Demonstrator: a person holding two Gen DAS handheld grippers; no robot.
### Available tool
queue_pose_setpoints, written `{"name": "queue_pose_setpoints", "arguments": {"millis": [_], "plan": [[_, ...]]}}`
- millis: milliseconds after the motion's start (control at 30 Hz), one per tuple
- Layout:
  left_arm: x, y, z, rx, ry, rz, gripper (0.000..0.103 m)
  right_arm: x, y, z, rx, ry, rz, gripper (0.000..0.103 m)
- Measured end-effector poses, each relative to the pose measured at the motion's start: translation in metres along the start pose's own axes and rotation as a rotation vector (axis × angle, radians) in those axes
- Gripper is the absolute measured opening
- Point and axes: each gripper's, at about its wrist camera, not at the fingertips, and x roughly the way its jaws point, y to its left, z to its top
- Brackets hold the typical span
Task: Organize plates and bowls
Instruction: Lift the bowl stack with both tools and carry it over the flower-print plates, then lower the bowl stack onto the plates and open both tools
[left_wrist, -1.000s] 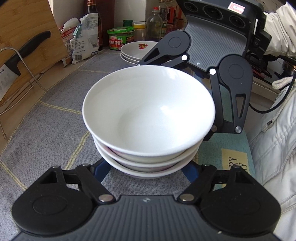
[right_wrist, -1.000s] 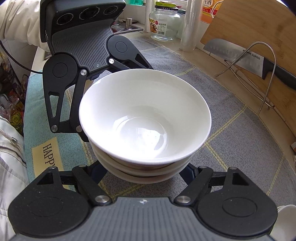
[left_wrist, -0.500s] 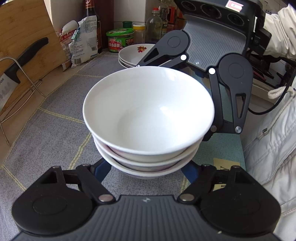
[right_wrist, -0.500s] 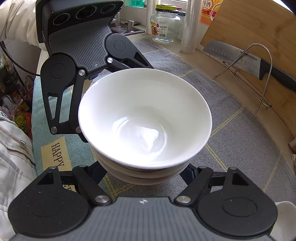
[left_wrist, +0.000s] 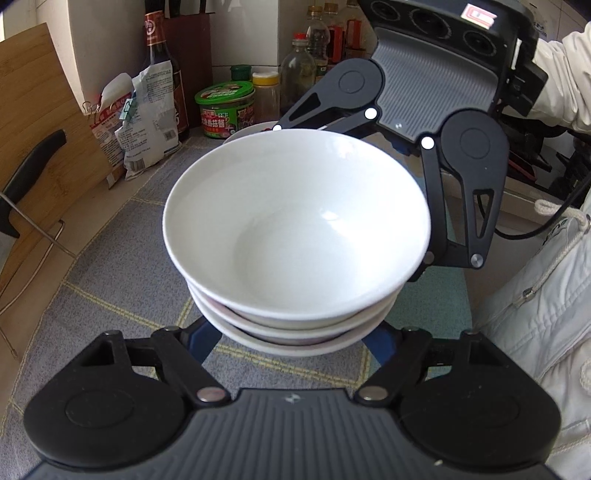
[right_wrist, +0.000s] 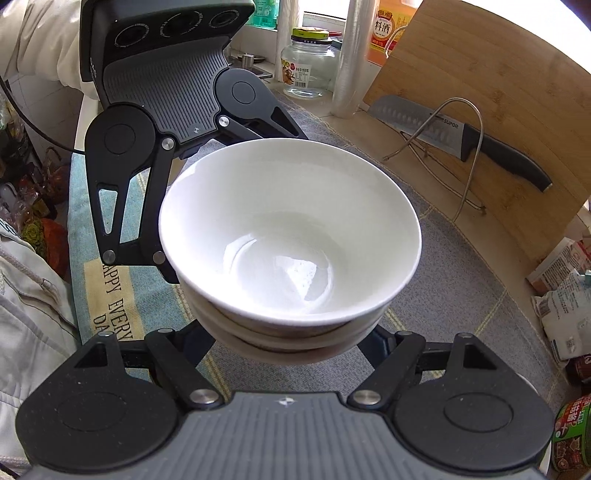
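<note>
left claw (left_wrist: 291, 341): I'm gripping the bowl stack (left_wrist: 295, 236) low down, jaws spread wide around the bottom bowl; blue fingers (left_wrist: 201, 338) are showing under its rim on both sides, contact itself hidden by the bowls.
right claw (right_wrist: 291, 345): I'm doing the same from the opposite side, jaws wide, closed on the bottom bowl; fingertips hidden under the stack.
why two claws: I'm judging the stack too wide and heavy for one pinch, so I'm cradling it from facing sides; each claw shows in the other's view just behind the stack.
bowl stack: I'm counting three nested white bowls, top one empty and upright. It's hanging between the claws above the grey mat (left_wrist: 110, 266); no contact with the mat that I can see.
step: I'm reading this as the carry, stack lifted and headed for a set-down spot.
surface: I'm working over the mat with yellow grid lines; a teal cloth with lettering (right_wrist: 107, 295) is lying at the near edge by my white jacket.
plates (left_wrist: 243, 133): I'm seeing a rim peeking out behind the stack, near the green-lidded tub (left_wrist: 225, 107); likely the place to park beside.
far edge: I'm keeping clear of the bottles, bag, wire rack (right_wrist: 458, 147), knife (right_wrist: 480, 144) and cutting board (right_wrist: 480, 92).
risk: I'm watching for tilt; uneven claw heights could slide the top bowl.
</note>
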Motion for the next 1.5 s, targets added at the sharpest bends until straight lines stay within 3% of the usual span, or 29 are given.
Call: {"name": "queue_pose_setpoints", "arguments": {"millis": [433, 800, 1133, 1500], "plan": [[0.062, -0.007, 0.070, 0.086, -0.041, -0.030, 0.081, -0.056, -0.053, -0.051, 0.041, 0.000, -0.081, 0.085], [0.124, -0.003, 0.114, 0.150, -0.052, -0.066, 0.081, -0.071, -0.098, -0.099, 0.093, 0.039, -0.150, 0.085], [0.158, 0.004, 0.125, 0.145, -0.029, -0.096, 0.081, -0.063, -0.124, -0.122, 0.133, 0.064, -0.132, 0.085], [0.163, 0.011, 0.123, 0.120, -0.009, -0.107, 0.081, -0.053, -0.130, -0.125, 0.135, 0.076, -0.112, 0.085]]}}
